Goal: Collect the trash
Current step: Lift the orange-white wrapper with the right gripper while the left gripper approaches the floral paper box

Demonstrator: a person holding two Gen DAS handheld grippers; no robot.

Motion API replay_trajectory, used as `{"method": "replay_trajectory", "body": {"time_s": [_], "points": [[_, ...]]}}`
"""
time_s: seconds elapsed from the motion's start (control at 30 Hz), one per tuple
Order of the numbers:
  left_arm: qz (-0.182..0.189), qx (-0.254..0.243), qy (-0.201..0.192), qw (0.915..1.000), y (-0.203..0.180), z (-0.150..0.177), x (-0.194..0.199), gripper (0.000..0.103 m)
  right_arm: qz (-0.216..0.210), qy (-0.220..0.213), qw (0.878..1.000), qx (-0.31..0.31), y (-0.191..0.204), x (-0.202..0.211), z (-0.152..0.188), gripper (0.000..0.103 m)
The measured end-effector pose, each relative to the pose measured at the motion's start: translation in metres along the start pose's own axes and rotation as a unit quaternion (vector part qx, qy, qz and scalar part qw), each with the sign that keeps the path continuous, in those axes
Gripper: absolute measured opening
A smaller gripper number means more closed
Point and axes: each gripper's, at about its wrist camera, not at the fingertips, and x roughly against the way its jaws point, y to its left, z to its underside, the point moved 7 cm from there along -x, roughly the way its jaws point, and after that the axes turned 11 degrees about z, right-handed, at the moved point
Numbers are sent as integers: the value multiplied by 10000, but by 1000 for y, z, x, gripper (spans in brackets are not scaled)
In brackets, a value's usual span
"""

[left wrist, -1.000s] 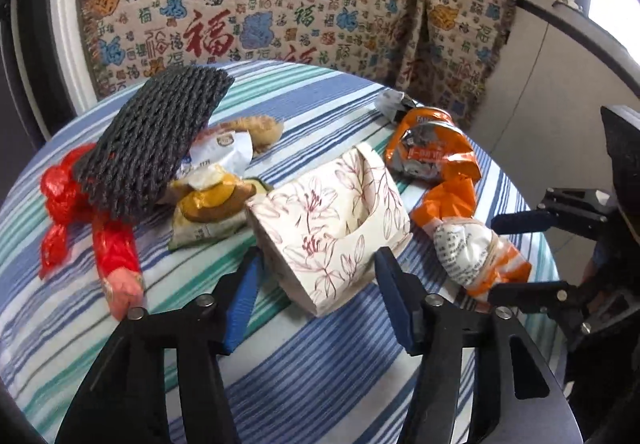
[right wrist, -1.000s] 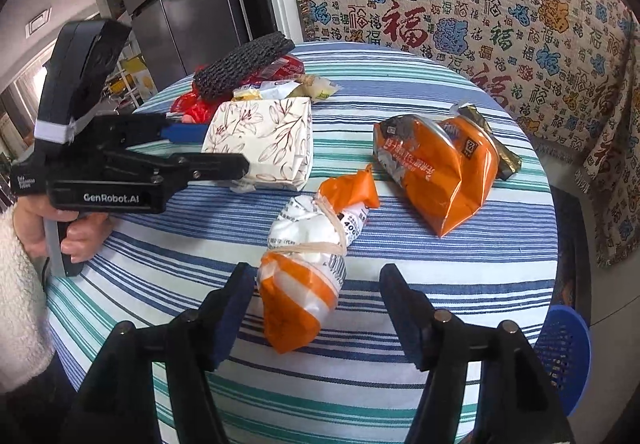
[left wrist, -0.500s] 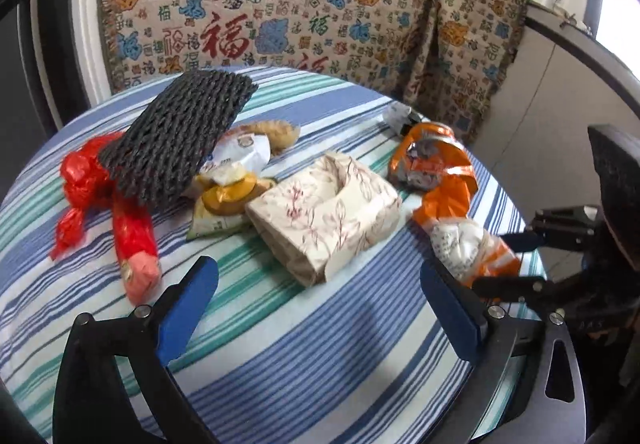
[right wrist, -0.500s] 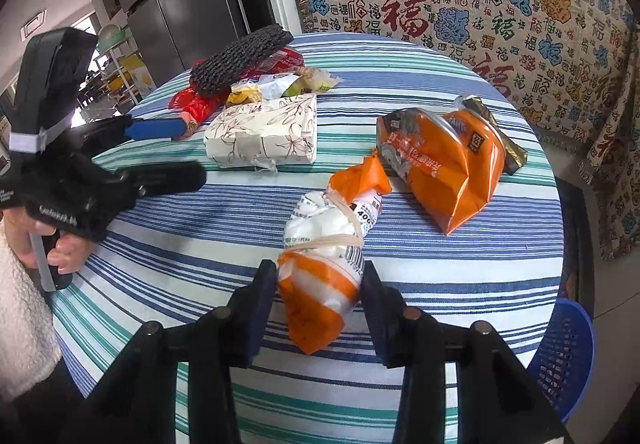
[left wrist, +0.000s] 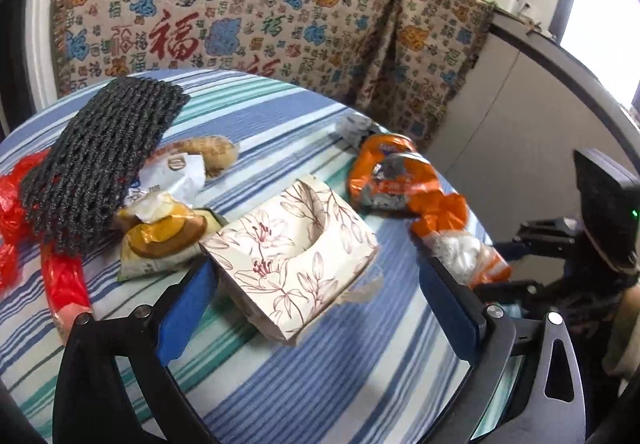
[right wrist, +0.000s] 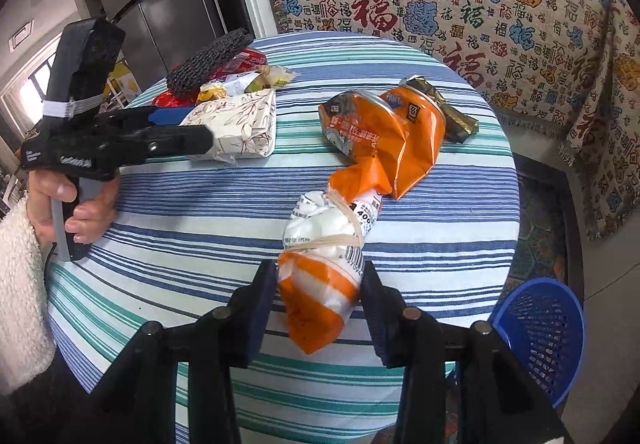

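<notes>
My right gripper [right wrist: 319, 294] is shut on the orange and white tied bag [right wrist: 324, 264], which also shows in the left wrist view [left wrist: 460, 248], at the near edge of the striped round table [right wrist: 200, 204]. A crumpled orange snack bag [right wrist: 388, 136] lies just beyond it. My left gripper [left wrist: 316, 300] is wide open around the floral tissue box [left wrist: 296, 248], its jaws apart from the box sides. The left gripper also shows in the right wrist view [right wrist: 188, 128] beside the box [right wrist: 244, 128].
A black foam net [left wrist: 100, 160], a red plastic bag [left wrist: 60, 276], bread wrappers [left wrist: 164, 232] and a bun [left wrist: 208, 152] lie at the table's left. A blue basket [right wrist: 540, 328] stands on the floor at the right. A patterned cloth [left wrist: 240, 12] hangs behind.
My right gripper closed on the orange and white bag. My left gripper opened wide, drew back, then moved in around the tissue box.
</notes>
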Motion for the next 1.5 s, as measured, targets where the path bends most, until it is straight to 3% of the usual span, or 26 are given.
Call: {"method": "replay_trajectory", "body": {"time_s": [0.1, 0.2, 0.27, 0.37, 0.5, 0.73, 0.83, 1.0, 1.1, 1.17, 1.23, 1.4, 1.47, 1.5], "points": [[529, -496, 392, 9966, -29, 14, 6, 101, 8, 15, 10000, -7, -3, 0, 0, 43], [55, -856, 479, 9952, -32, 17, 9, 101, 42, 14, 10000, 32, -1, -1, 1, 44], [-220, -686, 396, 9966, -19, 11, 10, 101, 69, 4, 10000, 56, -1, -2, 0, 44], [-187, -174, 120, 9996, -2, -1, 10, 101, 101, 51, 9999, 67, 0, -5, 2, 45], [-531, 26, -169, 9984, 17, -12, 10, 101, 135, 75, 9998, 90, 1, -6, 4, 45], [-646, -81, 286, 9975, 25, -4, -25, 100, 125, 79, 9998, 94, 0, -5, 6, 45], [-481, -164, 250, 9984, 17, -5, -27, 84, 129, 74, 9998, 90, -1, -5, 6, 45], [-366, -147, 364, 9986, 9, 8, -17, 84, 121, 65, 9999, 66, -2, -3, 6, 45], [-273, -384, 745, 9961, -11, 24, -10, 86, 127, 72, 9999, 68, -3, -3, 5, 45], [-421, -738, 942, 9919, -23, 33, -6, 91, 132, 85, 9998, 87, -3, -3, 6, 45], [-607, -1065, 925, 9881, -29, 34, -4, 98, 157, 91, 9998, 103, -3, -3, 6, 45], [-803, -1320, 717, 9854, -27, 22, -10, 99, 165, 46, 9998, 38, -5, 0, 3, 50], [-730, -1503, 671, 9837, -32, 20, -16, 94, 176, 22, 9998, 21, -6, 0, 3, 50], [-652, -1579, 711, 9827, -36, 21, -19, 78, 177, 11, 9998, 21, -7, 1, 3, 50]]}}
